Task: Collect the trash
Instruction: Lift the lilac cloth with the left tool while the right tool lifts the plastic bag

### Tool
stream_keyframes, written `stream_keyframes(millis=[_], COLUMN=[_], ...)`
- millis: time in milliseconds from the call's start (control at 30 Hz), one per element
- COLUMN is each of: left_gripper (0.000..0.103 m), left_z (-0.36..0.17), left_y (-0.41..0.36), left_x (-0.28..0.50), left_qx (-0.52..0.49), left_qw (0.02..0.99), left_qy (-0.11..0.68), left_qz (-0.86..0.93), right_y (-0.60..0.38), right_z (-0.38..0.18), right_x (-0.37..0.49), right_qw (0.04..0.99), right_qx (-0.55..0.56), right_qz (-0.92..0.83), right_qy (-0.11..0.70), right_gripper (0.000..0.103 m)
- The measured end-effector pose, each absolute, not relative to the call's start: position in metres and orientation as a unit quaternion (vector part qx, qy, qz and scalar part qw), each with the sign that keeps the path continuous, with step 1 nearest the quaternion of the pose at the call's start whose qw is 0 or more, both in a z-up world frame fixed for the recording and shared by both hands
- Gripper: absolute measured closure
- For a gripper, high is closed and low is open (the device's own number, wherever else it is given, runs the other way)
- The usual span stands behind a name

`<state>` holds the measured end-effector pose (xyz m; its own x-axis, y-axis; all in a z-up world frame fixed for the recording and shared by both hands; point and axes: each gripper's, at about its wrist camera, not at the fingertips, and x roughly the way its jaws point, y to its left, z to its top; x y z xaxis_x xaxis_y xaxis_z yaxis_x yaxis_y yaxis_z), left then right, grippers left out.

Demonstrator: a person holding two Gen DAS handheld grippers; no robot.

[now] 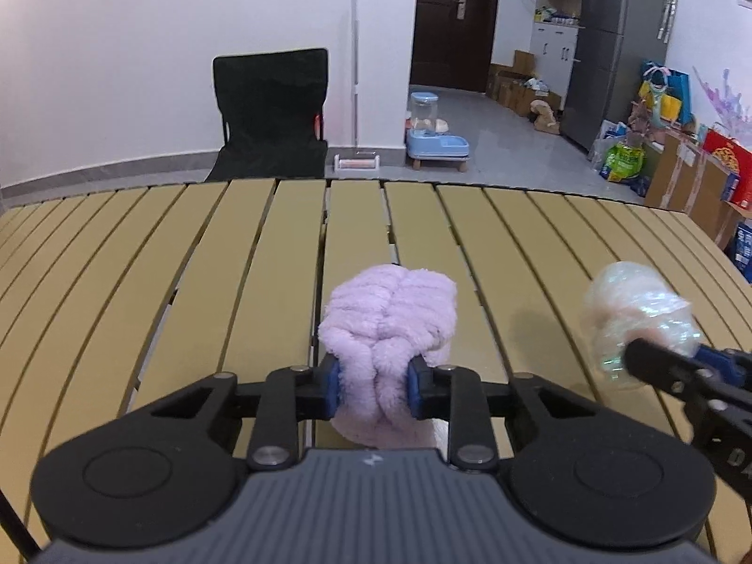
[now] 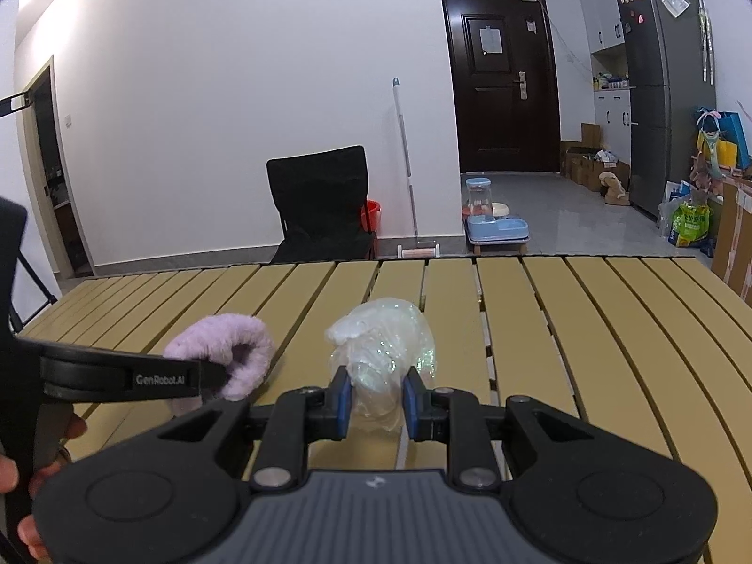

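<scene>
Over the slatted table [image 1: 197, 254], the left gripper [image 1: 373, 387] has its jaws clamped on a lilac cloth [image 1: 390, 315], the blue pads pressing into its near end. That cloth is bunched into a thick roll whose long axis runs away from the camera along the slats, its far end pointing toward the black chair [image 1: 272, 108]. From the right wrist view the same cloth [image 2: 225, 352] curls like a loop, with its near part hidden behind the left gripper's black finger.

To its right, the right gripper [image 2: 376, 399] is closed tight on a crumpled wad of clear plastic [image 2: 385, 343], which bulges upward and forward past the pads; it has no clear long axis. In the left wrist view that plastic [image 1: 634, 310] is blurred, and the right gripper [image 1: 658, 362] is cut off at the frame's edge.

Count: one cloth, one plastic wad, two grippers, one chair. Whether either piece touches the table cannot be told. A hand [image 2: 28, 465] shows only in part at the lower left of the right wrist view.
</scene>
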<state>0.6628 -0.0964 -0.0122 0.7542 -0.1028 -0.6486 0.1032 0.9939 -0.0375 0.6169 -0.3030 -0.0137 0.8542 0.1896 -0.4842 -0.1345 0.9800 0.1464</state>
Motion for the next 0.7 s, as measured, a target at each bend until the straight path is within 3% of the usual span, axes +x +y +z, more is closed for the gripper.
stream_keyframes(millis=[700], left_gripper=[0.077], left_z=[0.063], left_y=[-0.075], left_x=[0.523], left_qx=[0.004], left_qw=[0.952], left_qy=[0.301], left_qz=[-0.047], right_y=[-0.264], right_z=[0.04], right_x=[0.501], right_qw=[0.96], right_qx=[0.048], right_qz=[0.127], right_qy=[0.243], right_gripper=[0.082])
